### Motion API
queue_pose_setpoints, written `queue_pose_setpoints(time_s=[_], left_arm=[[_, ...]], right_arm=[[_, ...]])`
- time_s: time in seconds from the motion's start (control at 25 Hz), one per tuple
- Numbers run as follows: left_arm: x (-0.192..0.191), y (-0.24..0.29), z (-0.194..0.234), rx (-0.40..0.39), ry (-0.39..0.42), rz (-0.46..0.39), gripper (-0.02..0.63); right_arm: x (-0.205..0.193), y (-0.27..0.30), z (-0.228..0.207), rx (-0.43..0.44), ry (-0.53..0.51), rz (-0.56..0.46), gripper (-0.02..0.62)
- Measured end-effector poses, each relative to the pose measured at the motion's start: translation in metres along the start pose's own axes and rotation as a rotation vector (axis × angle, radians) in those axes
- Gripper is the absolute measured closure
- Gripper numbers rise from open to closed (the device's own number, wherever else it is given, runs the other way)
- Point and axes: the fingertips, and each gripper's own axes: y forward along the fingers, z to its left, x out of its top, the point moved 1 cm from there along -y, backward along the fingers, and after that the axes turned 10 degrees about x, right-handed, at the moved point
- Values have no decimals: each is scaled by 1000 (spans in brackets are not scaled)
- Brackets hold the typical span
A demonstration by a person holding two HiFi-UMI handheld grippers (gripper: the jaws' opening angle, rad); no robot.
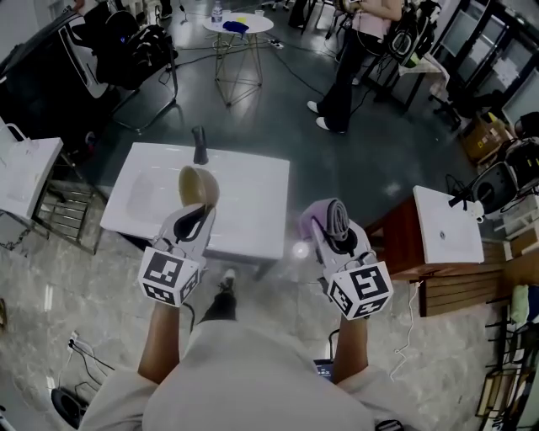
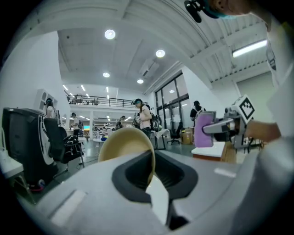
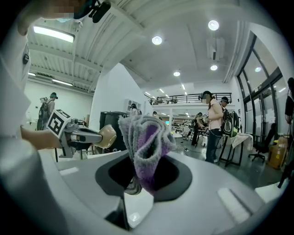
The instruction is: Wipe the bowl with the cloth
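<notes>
A beige bowl hangs tilted on its side above the white sink, and my left gripper is shut on its rim. In the left gripper view the bowl stands up from between the jaws with its rim pinched. My right gripper is shut on a bunched purple and grey cloth, level with the bowl and apart from it to the right. The cloth sticks up out of the jaws in the right gripper view, with the bowl off to its left. Cloth and bowl do not touch.
A white sink basin with a dark faucet lies below the bowl. Another white basin sits on a wooden stand at the right, and a third at the left. A person stands beyond, near a round table.
</notes>
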Motion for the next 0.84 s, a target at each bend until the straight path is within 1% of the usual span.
queue_pose_setpoints(time_s=[0.12, 0.28, 0.48, 0.84], left_arm=[[1, 0, 1, 15, 2, -6, 592], [0, 3, 4, 14, 8, -5, 592], [-1, 3, 3, 27, 13, -7, 592], [-6, 12, 5, 18, 15, 3, 592]], right_arm=[[1, -1, 0, 1, -5, 1, 497], [0, 7, 1, 3, -9, 8, 497], [-1, 5, -3, 3, 29, 0, 497], [-5, 19, -8, 18, 25, 13, 497]])
